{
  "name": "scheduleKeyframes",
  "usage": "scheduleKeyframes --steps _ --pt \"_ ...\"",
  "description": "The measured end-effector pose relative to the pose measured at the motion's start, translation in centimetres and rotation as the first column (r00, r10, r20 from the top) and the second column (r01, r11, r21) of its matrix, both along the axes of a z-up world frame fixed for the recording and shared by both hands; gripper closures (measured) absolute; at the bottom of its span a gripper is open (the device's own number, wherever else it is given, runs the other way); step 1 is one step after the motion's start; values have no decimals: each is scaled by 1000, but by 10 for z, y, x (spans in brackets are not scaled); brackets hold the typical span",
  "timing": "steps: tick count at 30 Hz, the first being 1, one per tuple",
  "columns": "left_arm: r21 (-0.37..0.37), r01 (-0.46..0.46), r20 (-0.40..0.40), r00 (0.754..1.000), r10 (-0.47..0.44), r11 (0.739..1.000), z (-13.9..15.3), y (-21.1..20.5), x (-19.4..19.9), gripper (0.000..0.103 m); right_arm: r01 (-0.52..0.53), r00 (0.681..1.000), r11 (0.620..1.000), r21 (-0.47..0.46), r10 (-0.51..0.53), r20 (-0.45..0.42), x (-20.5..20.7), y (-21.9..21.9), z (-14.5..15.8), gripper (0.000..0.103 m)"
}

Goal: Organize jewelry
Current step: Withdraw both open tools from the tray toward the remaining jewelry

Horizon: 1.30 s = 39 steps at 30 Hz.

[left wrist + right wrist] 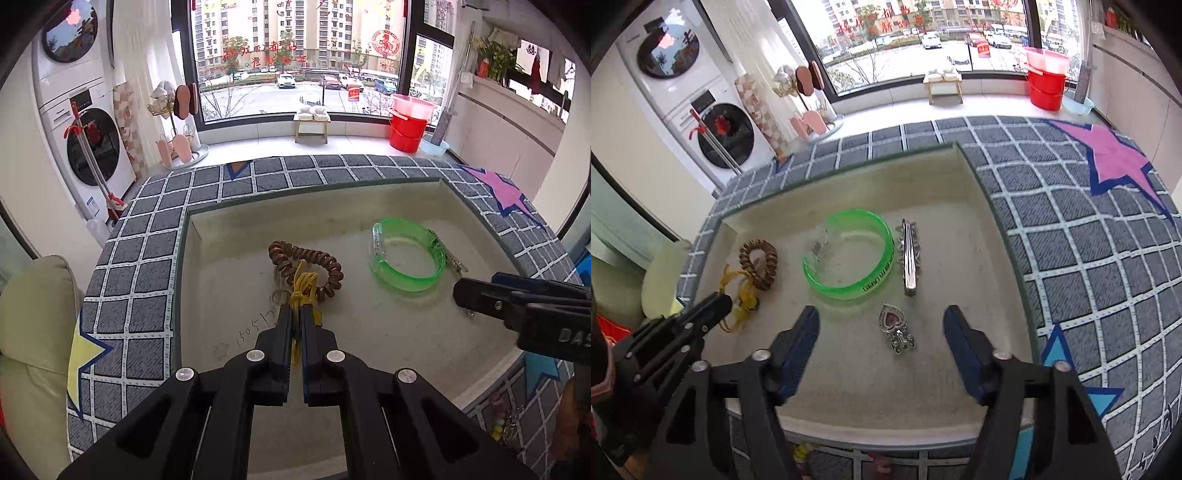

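Inside tray (pixel 979 206), left of green bangle (pixel 849 254): yellow tassel (pixel 301 291) gripped by left claw (pixel 295 314). Right claw (pixel 881 317) spread wide over heart pendant (pixel 895 326), untouched. Judged next: tassel set down tidily.

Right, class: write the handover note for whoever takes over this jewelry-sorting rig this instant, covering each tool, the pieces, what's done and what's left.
Left tool: shut on the yellow tassel cord, low over the tray.
Right tool: open, nothing gripped; heart pendant lies on the tray between its fingers.
In the tray: brown coil hair tie beside the tassel, green bangle in the middle, silver hair clip to its right.
Done: four pieces lie in the tray.
Left: set down the tassel cord; whether further pieces wait outside the tray cannot be told.
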State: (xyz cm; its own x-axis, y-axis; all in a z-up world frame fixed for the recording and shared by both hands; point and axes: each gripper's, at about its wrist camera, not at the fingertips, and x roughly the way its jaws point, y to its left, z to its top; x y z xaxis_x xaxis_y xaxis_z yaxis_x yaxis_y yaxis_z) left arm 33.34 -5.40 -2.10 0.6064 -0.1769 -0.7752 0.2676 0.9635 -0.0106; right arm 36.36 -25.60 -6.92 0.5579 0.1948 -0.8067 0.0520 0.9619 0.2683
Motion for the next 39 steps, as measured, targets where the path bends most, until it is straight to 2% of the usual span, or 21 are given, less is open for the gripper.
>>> scheduleKeyframes --steps 5,8,13,15,20,21,22,24,27,33,36,39 --pt "12 -1 28 1000 1 1000 11 -2 -7 85 1 1000 1000 20 -2 31 -6 -3 15 22" --pt "9 -7 46 999 6 1000 19 2 -11 85 10 999 999 39 -12 34 -12 -7 20 14" --pt "-11 -23 59 998 24 1000 30 10 -22 85 22 999 999 34 -23 48 -24 -9 27 13" --pt "-18 -29 58 998 30 999 32 16 -27 85 34 997 999 39 -37 64 -31 -13 31 0" --pt "-33 -49 41 998 50 998 32 29 -39 83 79 990 996 51 -85 115 -50 -20 42 0" --pt "-36 -52 35 998 54 998 33 32 -42 46 89 987 995 54 -96 127 -53 -21 46 0" --pt "-34 -57 32 998 58 998 33 33 -45 0 96 986 994 56 -102 134 -55 -23 49 0" --pt "-31 -84 72 994 86 996 32 38 -51 0 104 983 993 55 -111 144 -62 -24 53 0" --pt "-35 -65 74 995 68 997 29 40 -56 0 110 981 993 41 -115 154 -71 -22 59 0" --pt "-19 -75 125 989 77 997 30 45 -73 0 111 976 994 19 -112 189 -94 -20 65 0" --pt "-46 -63 113 991 68 997 28 51 -81 0 102 973 995 15 -103 204 -108 -18 70 0" --pt "-55 -52 90 994 57 997 23 54 -93 0 86 979 996 19 -88 183 -119 -17 73 0"
